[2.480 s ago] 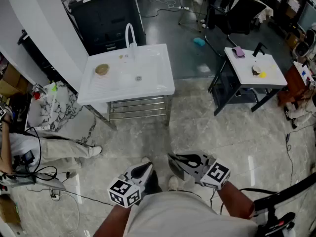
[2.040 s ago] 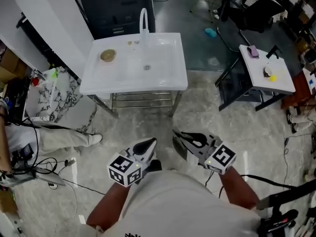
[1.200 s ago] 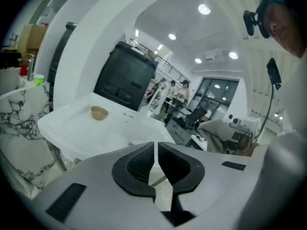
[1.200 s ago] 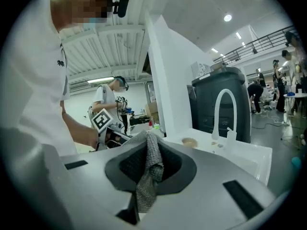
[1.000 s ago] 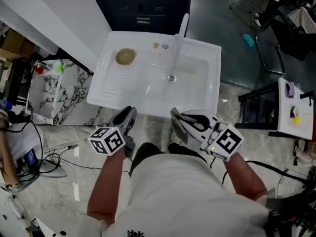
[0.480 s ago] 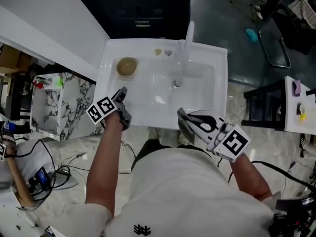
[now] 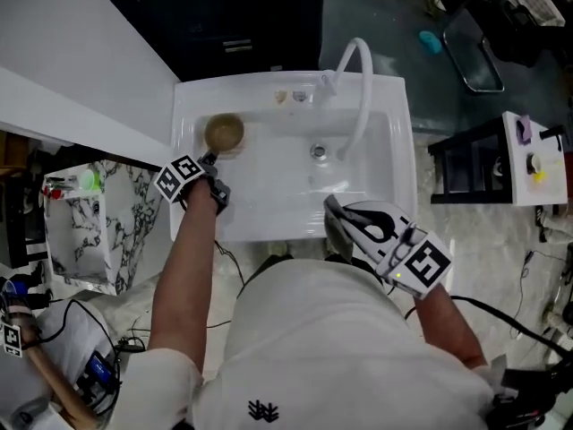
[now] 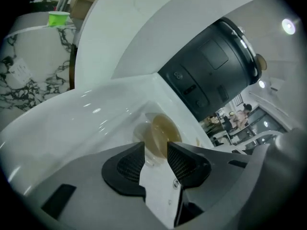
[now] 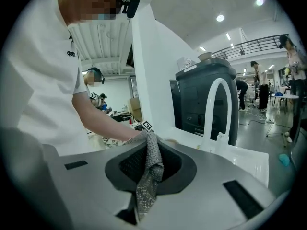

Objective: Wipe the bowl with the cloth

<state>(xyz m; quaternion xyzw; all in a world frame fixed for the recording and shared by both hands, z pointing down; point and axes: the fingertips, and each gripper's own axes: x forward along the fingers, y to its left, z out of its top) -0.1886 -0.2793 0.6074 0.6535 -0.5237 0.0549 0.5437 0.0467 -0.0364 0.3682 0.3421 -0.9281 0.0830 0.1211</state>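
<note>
Left gripper [image 7: 211, 160] spread, jaws just been opening, nothing between them yet. Bowl [image 7: 224, 133] sits on sink [image 7: 269, 206] drainboard, dead ahead at 12 o'clock, way nearer than right gripper [image 7: 345, 215], which pinches cloth [image 9: 149, 176].

The bowl [image 7: 224, 133] lies in the sink's [image 7: 402, 155] left part, the faucet [image 7: 367, 88] behind it, farther right.
</note>
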